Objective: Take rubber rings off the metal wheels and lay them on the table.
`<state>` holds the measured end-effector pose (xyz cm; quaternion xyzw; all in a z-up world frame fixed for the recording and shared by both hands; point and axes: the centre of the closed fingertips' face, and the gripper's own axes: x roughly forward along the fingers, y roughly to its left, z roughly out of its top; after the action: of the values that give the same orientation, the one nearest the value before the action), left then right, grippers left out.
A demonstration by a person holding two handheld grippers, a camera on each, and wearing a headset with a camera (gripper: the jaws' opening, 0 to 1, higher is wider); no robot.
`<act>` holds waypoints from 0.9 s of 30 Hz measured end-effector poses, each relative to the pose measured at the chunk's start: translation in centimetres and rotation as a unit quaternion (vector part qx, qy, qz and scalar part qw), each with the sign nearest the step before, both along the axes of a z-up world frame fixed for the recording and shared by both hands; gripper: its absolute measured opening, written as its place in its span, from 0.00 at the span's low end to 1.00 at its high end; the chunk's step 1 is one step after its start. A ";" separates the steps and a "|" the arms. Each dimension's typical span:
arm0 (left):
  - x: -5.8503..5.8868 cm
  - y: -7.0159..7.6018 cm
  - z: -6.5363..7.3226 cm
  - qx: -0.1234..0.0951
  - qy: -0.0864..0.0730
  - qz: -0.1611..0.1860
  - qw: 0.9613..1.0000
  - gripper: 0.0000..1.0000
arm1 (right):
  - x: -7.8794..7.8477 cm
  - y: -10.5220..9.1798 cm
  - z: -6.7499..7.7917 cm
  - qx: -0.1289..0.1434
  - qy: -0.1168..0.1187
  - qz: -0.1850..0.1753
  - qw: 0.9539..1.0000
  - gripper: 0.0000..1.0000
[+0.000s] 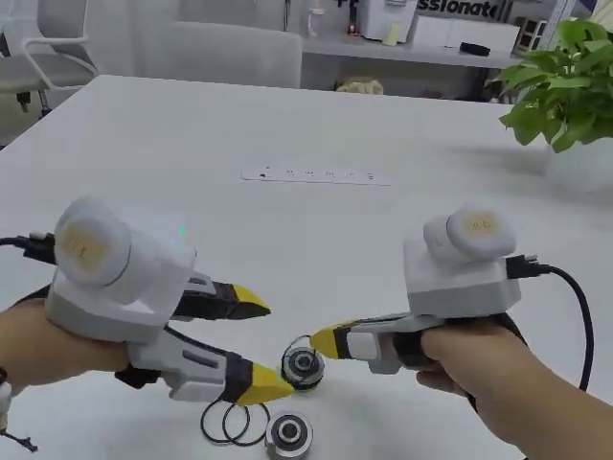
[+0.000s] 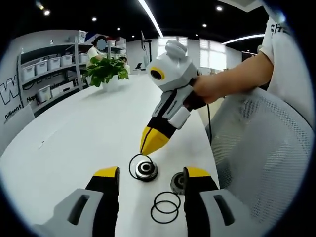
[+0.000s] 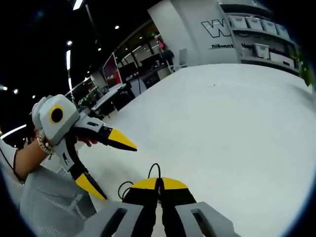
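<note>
rubber ring (image 2: 131, 168): half off wheel (image 2: 146, 170), clamped in right gripper (image 2: 149, 144)
left gripper (image 1: 261, 345): jaws apart, beside wheel
step: peeling
next: pull clear, lay near wheel

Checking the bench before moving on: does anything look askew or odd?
One rubber ring sits half off its wheel, pinched in the shut right claw. Two loose rings lie flat by the other wheel. Nothing looks damaged or spilled.
</note>
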<state>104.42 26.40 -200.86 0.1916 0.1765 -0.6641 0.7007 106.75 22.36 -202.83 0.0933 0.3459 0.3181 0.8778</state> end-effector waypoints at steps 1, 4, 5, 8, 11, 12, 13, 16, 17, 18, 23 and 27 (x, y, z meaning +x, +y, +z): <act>0.3 0.5 0.1 -0.005 0.011 0.013 1.000 0.50 | 0.1 0.0 0.5 0.009 -0.003 -0.004 1.000 0.00; 1.5 1.4 0.4 0.003 -0.002 0.034 0.999 0.53 | 0.4 -0.4 1.3 0.021 -0.011 -0.013 1.000 0.00; 1.7 1.5 0.7 0.002 -0.005 0.040 0.999 0.54 | 0.4 -0.6 1.4 0.024 -0.013 -0.017 1.000 0.00; 1.5 1.3 2.5 -0.027 0.009 0.040 0.999 0.62 | 0.7 -1.0 1.7 0.030 -0.014 -0.027 0.999 0.00; 1.5 1.6 4.0 -0.036 0.001 0.041 0.999 0.66 | 1.0 -1.1 2.3 0.038 -0.021 -0.033 0.999 0.00; 1.5 1.8 4.6 -0.038 -0.007 0.042 0.998 0.66 | 1.0 -1.2 2.6 0.043 -0.023 -0.035 0.998 0.00; 1.4 2.1 5.0 -0.040 -0.008 0.043 0.998 0.66 | 1.1 -1.2 2.8 0.047 -0.025 -0.037 0.998 0.00; 1.1 3.0 6.3 -0.046 -0.018 0.046 0.998 0.70 | 1.2 -1.2 3.3 0.056 -0.031 -0.041 0.997 0.00; 0.9 3.4 6.8 -0.048 -0.022 0.047 0.998 0.72 | 1.3 -1.1 3.5 0.058 -0.033 -0.041 0.997 0.00; 1.0 3.8 7.1 -0.047 -0.034 0.050 0.997 0.72 | 1.3 -1.1 3.6 0.062 -0.035 -0.042 0.997 0.00; -0.2 5.5 8.1 -0.043 -0.062 0.060 0.995 0.71 | 1.4 -0.7 4.3 0.085 -0.037 -0.043 0.995 0.00; -1.0 6.9 8.4 -0.041 -0.074 0.077 0.993 0.71 | 1.3 -0.4 4.5 0.090 -0.037 -0.039 0.994 0.00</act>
<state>103.46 33.31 -192.50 0.1967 0.1109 -0.5992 0.7681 108.07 21.92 -198.38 0.1734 0.2793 0.3167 0.8897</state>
